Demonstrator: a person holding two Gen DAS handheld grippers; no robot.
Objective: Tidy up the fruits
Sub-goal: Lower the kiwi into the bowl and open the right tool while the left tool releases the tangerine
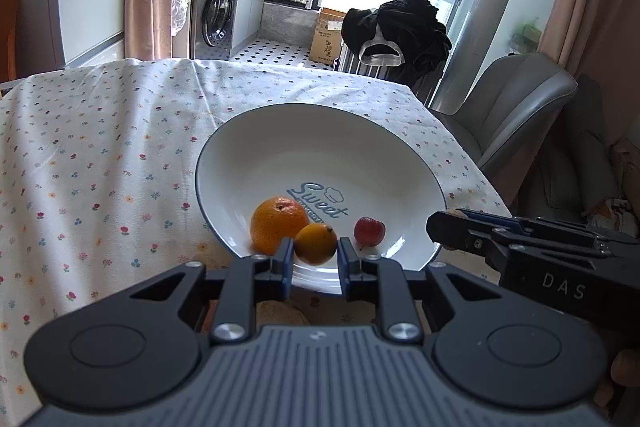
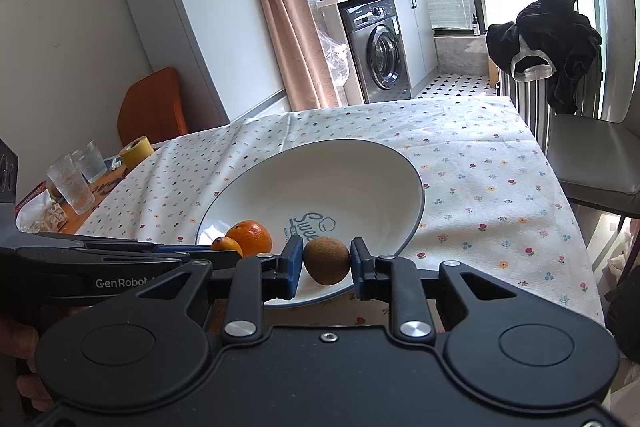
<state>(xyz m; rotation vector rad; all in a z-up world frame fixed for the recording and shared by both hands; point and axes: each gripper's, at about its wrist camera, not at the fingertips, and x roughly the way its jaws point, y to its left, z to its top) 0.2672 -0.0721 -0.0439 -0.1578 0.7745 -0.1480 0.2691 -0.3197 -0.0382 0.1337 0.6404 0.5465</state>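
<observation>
plate (image 1: 248,147) far half bare, fruits (image 1: 276,225) crowd near rim

The white bowl (image 1: 248,147) carries the blue word "Sweet" on its bottom; the smaller line under it is too small to read. The right gripper (image 1: 440,227) body shows the letters "DAS". The left gripper (image 2: 224,251) body shows "GenRobot". The cardboard box (image 1: 326,41) has print that cannot be read.
</observation>
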